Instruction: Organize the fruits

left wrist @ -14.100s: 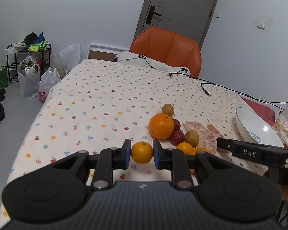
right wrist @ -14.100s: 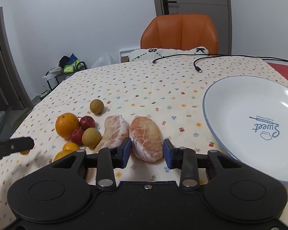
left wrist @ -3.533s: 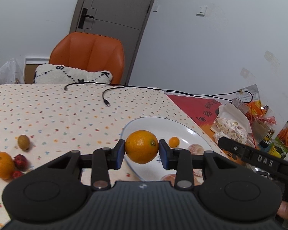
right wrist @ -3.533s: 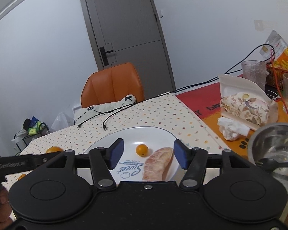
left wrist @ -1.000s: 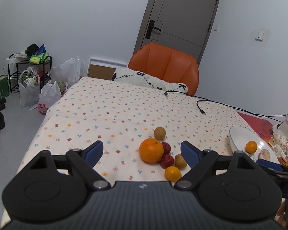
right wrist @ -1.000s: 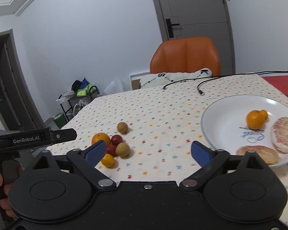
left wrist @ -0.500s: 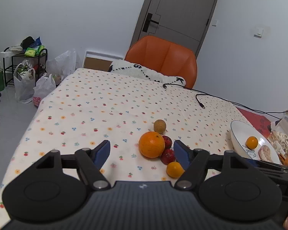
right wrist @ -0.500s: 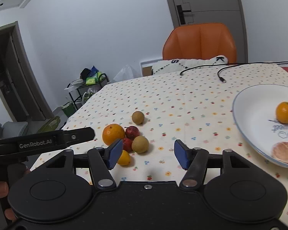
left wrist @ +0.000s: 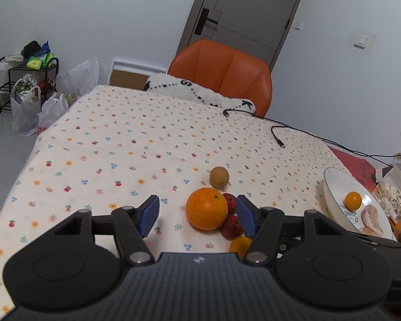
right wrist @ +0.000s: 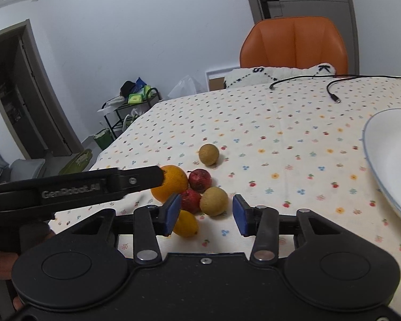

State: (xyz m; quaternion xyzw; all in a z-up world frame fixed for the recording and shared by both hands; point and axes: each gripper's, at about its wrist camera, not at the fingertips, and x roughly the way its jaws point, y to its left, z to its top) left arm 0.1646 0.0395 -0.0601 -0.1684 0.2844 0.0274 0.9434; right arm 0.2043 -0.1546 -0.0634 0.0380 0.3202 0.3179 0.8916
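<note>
both wrist fisheyes low over floral-cloth table [left wrist: 120, 139], facing orange padded chair [left wrist: 224, 72], sharing large round orange [left wrist: 206, 208] [right wrist: 171, 182], roughly parallel

Both grippers swung back from the white blue-rimmed plate [left wrist: 331, 200] to the fruit pile at lower centre of each frame. The left gripper [left wrist: 197, 215], which carried a small orange [left wrist: 353, 200] over, released it; that orange now sat on the plate beside the peeled pomelo segments [left wrist: 370, 220]. Its jaws narrowed around the big round orange [left wrist: 206, 208]. The right gripper [right wrist: 206, 215] closed in too, jaws tightening about the tan round fruit [right wrist: 214, 201].
</note>
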